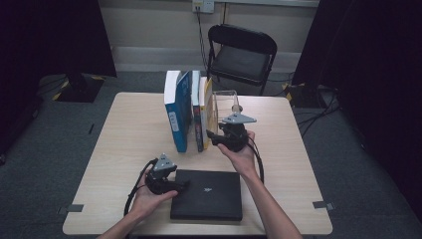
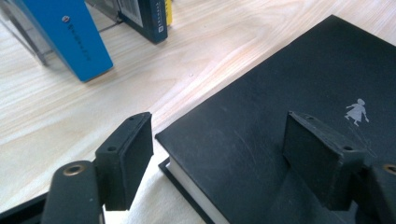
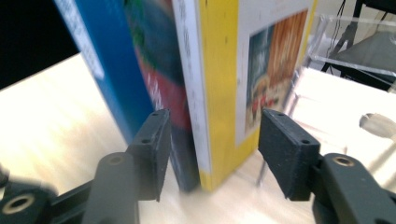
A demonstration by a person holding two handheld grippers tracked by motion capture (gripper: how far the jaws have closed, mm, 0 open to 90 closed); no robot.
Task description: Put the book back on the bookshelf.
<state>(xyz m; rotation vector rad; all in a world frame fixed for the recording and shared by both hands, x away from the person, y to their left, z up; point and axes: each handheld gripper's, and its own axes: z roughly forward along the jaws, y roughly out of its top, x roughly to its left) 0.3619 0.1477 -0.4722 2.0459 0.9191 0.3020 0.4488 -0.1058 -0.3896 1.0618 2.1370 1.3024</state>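
The yellow book (image 3: 219, 88) stands upright at the right end of a row of books on the table (image 1: 129, 134), between a dark book (image 3: 161, 84) and a clear plastic stand (image 3: 327, 42). The right gripper (image 3: 212, 140) has its jaws open on both sides of the yellow book, not pressing it. Nearer the person, a black book (image 1: 209, 194) lies flat, and the left gripper (image 2: 219, 154) has open jaws over its corner, with one jaw above the cover.

Black folding chair (image 1: 242, 56) behind table (image 1: 129, 129)

Left tongs (image 1: 185, 184) and right tongs (image 1: 209, 135), both jaws apart.
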